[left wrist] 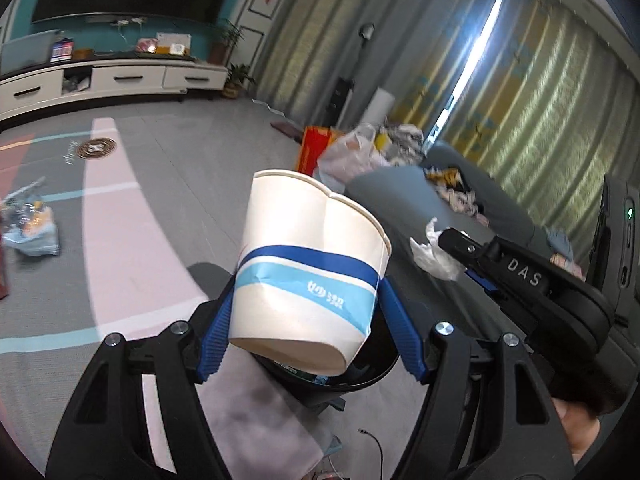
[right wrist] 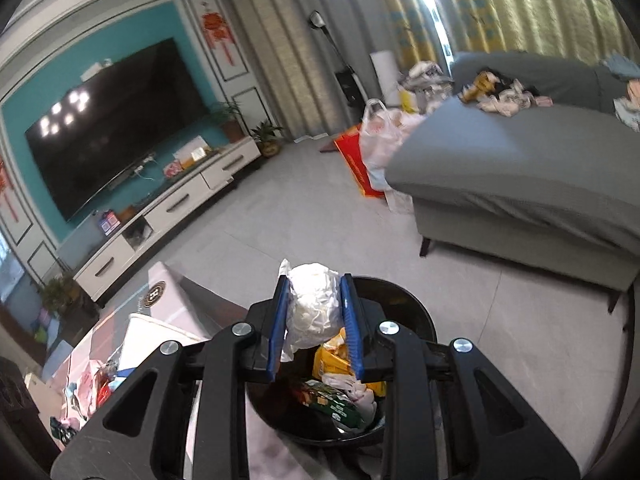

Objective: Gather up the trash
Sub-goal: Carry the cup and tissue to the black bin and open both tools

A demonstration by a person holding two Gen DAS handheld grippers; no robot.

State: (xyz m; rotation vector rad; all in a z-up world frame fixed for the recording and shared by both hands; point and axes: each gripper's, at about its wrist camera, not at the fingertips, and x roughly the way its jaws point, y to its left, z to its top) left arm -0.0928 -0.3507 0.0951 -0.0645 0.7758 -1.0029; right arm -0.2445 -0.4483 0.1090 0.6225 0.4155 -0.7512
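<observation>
Left gripper [left wrist: 306,304] clamps a cup [left wrist: 310,272] and right gripper [right wrist: 316,332] grips a tissue [right wrist: 314,308], both above the bin [right wrist: 404,300], already part-filled; neither dropped, floor litter [left wrist: 30,226] remains.

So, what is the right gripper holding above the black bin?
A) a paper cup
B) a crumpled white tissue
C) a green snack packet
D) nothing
B: the right gripper has its jaws closed on a crumpled white tissue over the black bin.
</observation>
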